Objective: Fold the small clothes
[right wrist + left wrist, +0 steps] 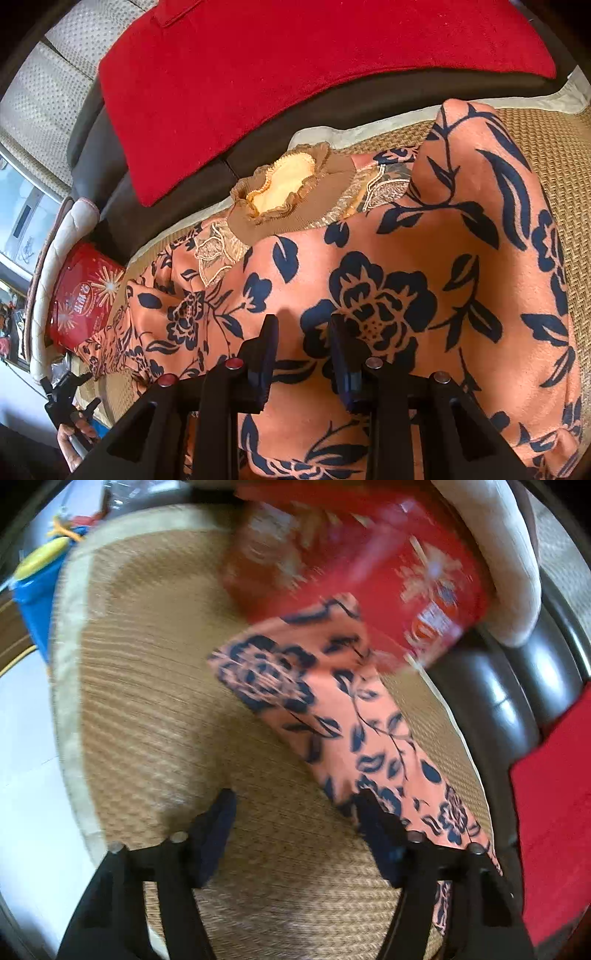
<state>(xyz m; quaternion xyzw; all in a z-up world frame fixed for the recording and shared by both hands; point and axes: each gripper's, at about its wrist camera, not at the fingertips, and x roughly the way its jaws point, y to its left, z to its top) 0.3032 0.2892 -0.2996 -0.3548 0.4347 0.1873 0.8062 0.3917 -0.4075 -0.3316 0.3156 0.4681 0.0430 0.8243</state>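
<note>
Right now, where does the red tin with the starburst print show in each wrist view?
Left wrist view: the red tin fills the upper middle, blurred, lying over the far end of the floral garment's sleeve.
Right wrist view: the tin is small at the left edge, just past the garment's sleeve end.
Shared landmark: the woven straw mat under the garment.

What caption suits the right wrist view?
Right gripper poised above an orange floral garment spread on a woven mat.
</note>
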